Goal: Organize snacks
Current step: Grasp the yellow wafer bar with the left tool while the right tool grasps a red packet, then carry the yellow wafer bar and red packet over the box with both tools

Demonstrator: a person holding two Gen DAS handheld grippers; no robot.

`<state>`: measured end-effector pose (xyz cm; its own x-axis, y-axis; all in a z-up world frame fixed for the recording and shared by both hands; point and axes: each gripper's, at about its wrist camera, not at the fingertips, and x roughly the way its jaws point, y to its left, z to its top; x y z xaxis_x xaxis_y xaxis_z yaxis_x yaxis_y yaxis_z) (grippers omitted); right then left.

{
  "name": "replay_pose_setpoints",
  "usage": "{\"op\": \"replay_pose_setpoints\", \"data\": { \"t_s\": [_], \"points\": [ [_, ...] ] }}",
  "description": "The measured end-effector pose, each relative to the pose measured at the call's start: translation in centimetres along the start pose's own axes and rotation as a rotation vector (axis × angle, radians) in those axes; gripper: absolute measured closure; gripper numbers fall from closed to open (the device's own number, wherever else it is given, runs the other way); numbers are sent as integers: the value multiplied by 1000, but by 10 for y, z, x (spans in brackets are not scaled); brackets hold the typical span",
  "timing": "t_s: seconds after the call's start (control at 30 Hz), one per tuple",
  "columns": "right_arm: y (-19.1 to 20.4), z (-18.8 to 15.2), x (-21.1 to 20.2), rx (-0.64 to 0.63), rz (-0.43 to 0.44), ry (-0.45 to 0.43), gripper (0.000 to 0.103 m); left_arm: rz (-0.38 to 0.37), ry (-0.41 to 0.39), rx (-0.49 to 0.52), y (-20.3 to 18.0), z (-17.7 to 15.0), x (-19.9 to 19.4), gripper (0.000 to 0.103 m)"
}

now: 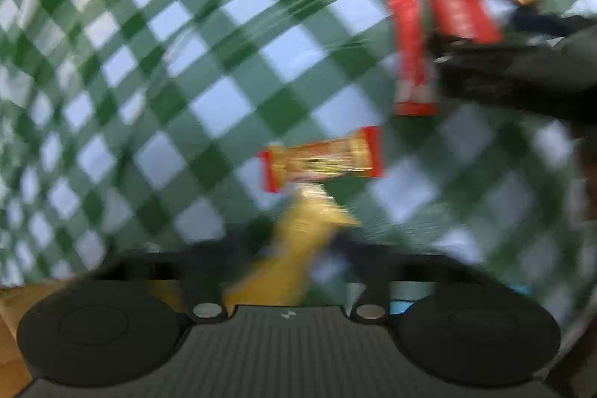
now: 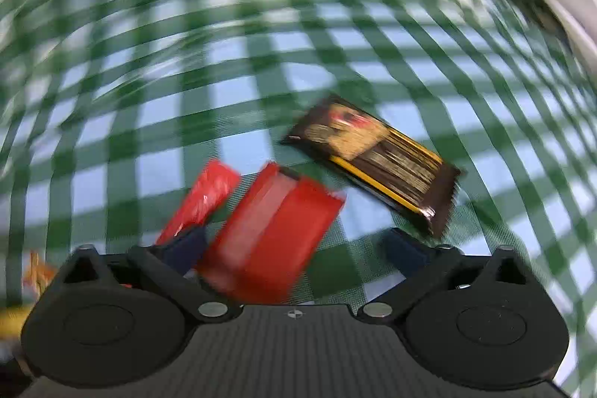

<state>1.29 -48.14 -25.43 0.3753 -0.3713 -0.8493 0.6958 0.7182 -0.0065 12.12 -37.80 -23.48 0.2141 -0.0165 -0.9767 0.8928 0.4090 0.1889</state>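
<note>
The left tongs [image 1: 298, 248] were narrowed around a yellow packet [image 1: 294, 248], which sat between them; the blur hid whether the pads actually pressed it. Just beyond lay a gold bar with red ends [image 1: 322, 159] on the green-checked worktop [image 1: 149, 62]. The right tongs [image 2: 294, 248] stood apart, with a wide red pack [image 2: 268, 237] between the fingers but not visibly gripped. A slim red bar [image 2: 203, 200] lay just left of it, a dark bar [image 2: 377, 159] near on the right.
</note>
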Motion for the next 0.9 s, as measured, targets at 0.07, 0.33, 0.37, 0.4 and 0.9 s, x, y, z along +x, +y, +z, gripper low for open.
{"op": "replay_pose_setpoints", "data": {
  "t_s": [0.07, 0.33, 0.37, 0.4, 0.9],
  "points": [
    [4, -9, -10, -52, 12, -67, 56, 30, -47, -4, -3, -6, -11, 76],
    [-19, -24, -70, 43, 40, -102, 59, -113, -235, -138, 6, -46, -107, 76],
    [-21, -27, -84, 59, 51, -121, 59, -135, -258, -164, 11, -54, -120, 76],
    [-24, -28, -97, 73, 56, -140, 59, -154, -279, -190, 13, -60, -133, 76],
    [17, -116, -292, 42, 268, -195, 59, -127, -351, -358, 18, -230, -243, 76]
  ]
}}
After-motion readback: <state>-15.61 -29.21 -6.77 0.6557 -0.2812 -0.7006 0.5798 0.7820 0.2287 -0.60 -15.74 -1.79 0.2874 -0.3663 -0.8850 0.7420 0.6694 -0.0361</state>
